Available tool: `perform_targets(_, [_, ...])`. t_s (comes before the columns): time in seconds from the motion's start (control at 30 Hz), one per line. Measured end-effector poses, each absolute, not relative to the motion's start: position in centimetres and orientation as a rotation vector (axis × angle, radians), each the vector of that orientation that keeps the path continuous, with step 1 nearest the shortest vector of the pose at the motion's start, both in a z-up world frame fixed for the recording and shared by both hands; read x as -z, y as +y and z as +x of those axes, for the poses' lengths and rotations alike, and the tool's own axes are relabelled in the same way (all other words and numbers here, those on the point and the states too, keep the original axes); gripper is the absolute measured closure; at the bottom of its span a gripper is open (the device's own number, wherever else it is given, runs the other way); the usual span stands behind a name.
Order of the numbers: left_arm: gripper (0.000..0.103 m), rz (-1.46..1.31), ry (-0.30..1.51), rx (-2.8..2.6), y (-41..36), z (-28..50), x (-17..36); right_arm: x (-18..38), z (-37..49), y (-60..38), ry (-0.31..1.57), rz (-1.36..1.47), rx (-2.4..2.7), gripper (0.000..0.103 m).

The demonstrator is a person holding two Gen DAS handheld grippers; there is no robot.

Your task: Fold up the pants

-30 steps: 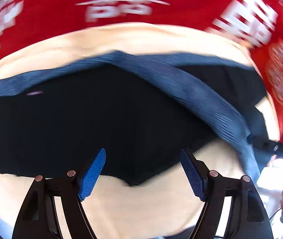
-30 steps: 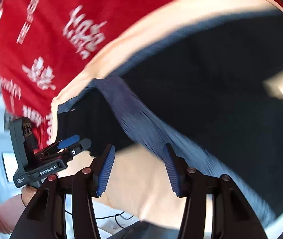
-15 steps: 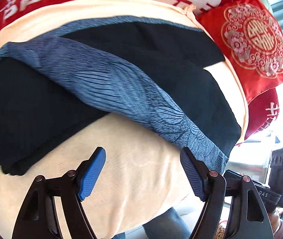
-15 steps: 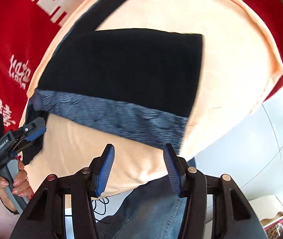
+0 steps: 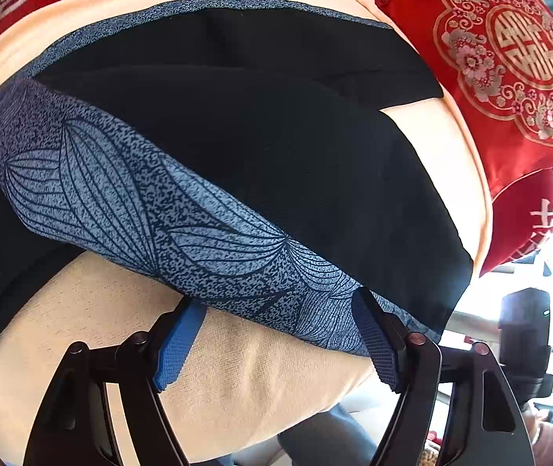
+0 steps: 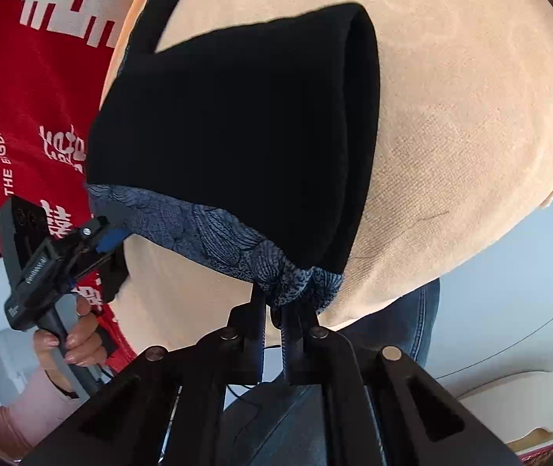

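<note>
Black pants [image 5: 284, 147] with a blue leaf-patterned waistband [image 5: 159, 213] lie folded on a peach cushion [image 5: 245, 380]. My left gripper [image 5: 276, 336] sits at the band's near edge. Its jaws are closing, the band's hem lies across the blue fingertips [image 5: 179, 334], and the pads do not press it. My right gripper [image 6: 276, 310] is shut on the bunched right corner of the waistband [image 6: 295, 279], at the cushion's [image 6: 451, 116] front edge. In the right wrist view a hand holds the left gripper [image 6: 99, 239] at the band's other end.
Red cushions with white and gold characters [image 5: 509, 58] lie behind and to the right, and red printed fabric [image 6: 23, 97] to the left. A person's jeans leg [image 6: 412, 334] stands below the cushion's front edge. A pale floor and a white cabinet [image 6: 509, 400] lie beyond.
Both grippers moved in to the waistband's near edge. The right jaws went from open to shut on the band's corner. The left jaws narrowed with the hem now across their tips.
</note>
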State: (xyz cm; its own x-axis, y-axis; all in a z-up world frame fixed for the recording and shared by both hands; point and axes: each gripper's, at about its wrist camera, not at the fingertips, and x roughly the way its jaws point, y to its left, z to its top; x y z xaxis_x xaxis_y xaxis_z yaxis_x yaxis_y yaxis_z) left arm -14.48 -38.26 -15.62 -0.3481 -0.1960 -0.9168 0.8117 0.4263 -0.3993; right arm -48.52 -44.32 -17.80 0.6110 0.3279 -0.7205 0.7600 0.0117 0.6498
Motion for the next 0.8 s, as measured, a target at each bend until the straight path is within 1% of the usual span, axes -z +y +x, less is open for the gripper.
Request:
perform_targets(0.07, [0.064,0.535,1.619,1.155,-38.6,-14.5,15.4,15.8,-47.7,-46.0,0.901,1.549,0.393,0.100])
perform_targets(0.2, [0.064,0.490,1.586,1.148,-40.0,-13.8,13.4,11.8,-45.0,-51.2,0.851,1.433,0.315,0.100])
perform_targets(0.47, [0.063,0.383,1.406,1.115,-46.4,-9.9,9.1,6.0,-37.9,-63.2,0.845,1.166,0.288,0.100])
perform_targets(0.53, [0.049,0.409,1.341,1.075,-48.4,-8.5,8.4,5.7,-35.3,-66.8,0.863,1.096,0.318,0.099])
perform_targets(0.57, [0.034,0.421,1.303,1.054,-49.1,-7.8,8.0,5.9,-34.8,-68.6,0.877,1.077,0.344,0.098])
perform_targets(0.6, [0.026,0.425,1.254,1.035,-49.6,-7.2,7.4,6.3,-33.9,-69.8,0.888,1.070,0.363,0.097])
perform_targets(0.67, [0.026,0.433,1.205,1.011,-49.9,-6.1,6.9,7.5,-31.7,-72.2,0.927,1.037,0.430,0.096])
perform_targets(0.73, [0.026,0.450,1.195,0.972,-49.6,-5.2,6.9,7.9,-30.5,-73.7,0.968,0.980,0.491,0.091])
perform_targets(0.77, [0.026,0.460,1.195,0.947,-49.0,-4.7,7.1,8.3,-30.7,-74.2,0.983,0.963,0.500,0.063])
perform_targets(0.8, [0.026,0.476,1.202,0.916,-48.3,-4.3,7.7,8.4,-30.1,-74.5,0.999,0.944,0.503,0.020])
